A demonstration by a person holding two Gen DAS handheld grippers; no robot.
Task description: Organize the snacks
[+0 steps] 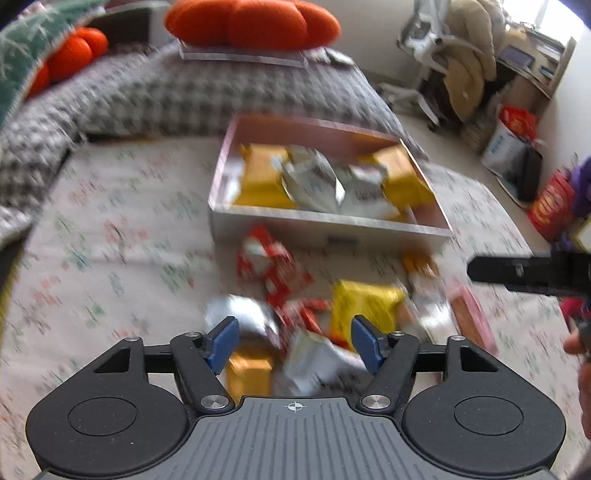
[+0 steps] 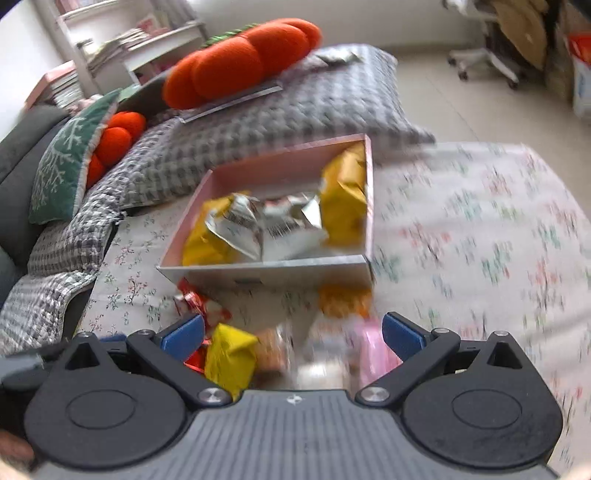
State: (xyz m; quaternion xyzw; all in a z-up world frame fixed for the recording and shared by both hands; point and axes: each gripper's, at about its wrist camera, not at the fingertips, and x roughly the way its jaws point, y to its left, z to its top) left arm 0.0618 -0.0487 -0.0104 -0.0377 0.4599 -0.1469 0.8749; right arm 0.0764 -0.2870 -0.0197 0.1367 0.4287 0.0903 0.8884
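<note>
A pink-lined box [image 1: 325,225] [image 2: 266,267] on the floral bedsheet holds yellow and silver snack packs [image 1: 317,181] [image 2: 266,225]. A pile of loose snacks lies in front of it: red packs [image 1: 269,266], a yellow pack [image 1: 362,302] [image 2: 231,356], silver packs [image 1: 317,362] and a pink pack [image 2: 373,350]. My left gripper [image 1: 295,341] is open and empty, just above the pile. My right gripper [image 2: 293,332] is open and empty over the pile's right part; it also shows at the right edge of the left wrist view [image 1: 524,273]. Both views are blurred.
A grey checked blanket [image 1: 184,92] lies behind the box, with orange cushions [image 1: 251,22] [image 2: 243,62] and a green pillow [image 2: 70,162]. A chair [image 1: 443,55] and bags [image 1: 513,144] stand on the floor to the right. The bedsheet [image 2: 480,229] spreads right of the box.
</note>
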